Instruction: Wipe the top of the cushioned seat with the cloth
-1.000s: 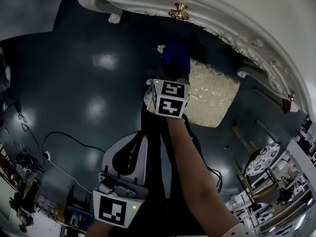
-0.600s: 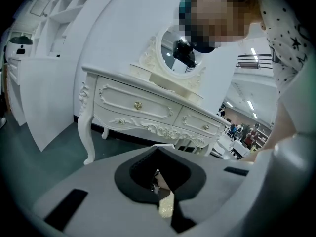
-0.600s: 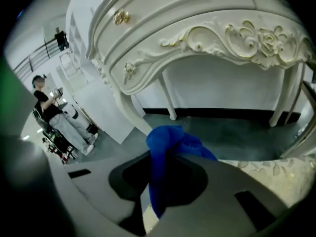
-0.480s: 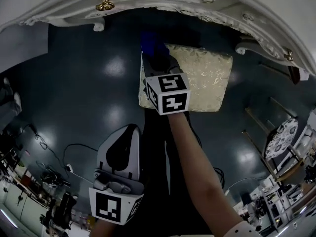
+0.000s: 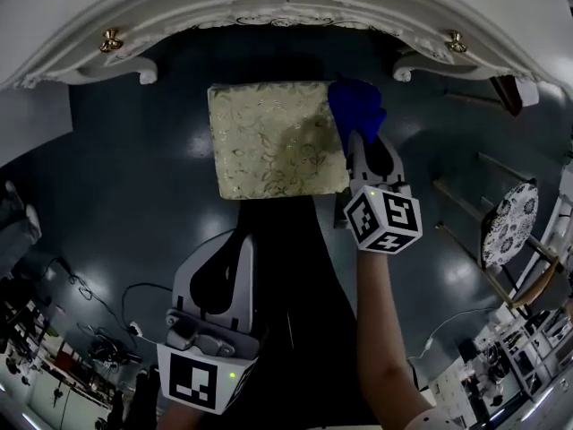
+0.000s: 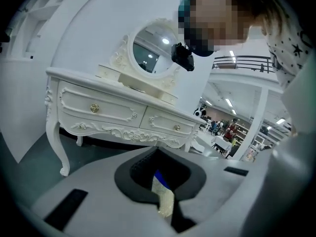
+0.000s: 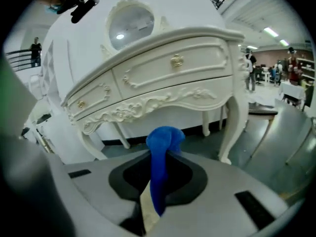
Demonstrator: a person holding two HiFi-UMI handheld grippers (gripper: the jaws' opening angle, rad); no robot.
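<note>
2 grippers logged: your right gripper [image 5: 359, 138] is clamped on the blue cloth [image 5: 355, 107] at the right edge of the gold cushioned seat [image 5: 269, 146], your left gripper [image 5: 238, 243] low near you, jaws together, empty.

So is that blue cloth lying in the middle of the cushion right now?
No, the blue cloth is at the right edge of the cushion, pinched by the right gripper.

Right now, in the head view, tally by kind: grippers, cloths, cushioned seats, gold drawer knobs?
Grippers: 2, the left gripper and the right gripper
Blue cloth: 1
Cushioned seat: 1
Gold knobs: 2, the left knob and the right knob
Total: 6
</note>
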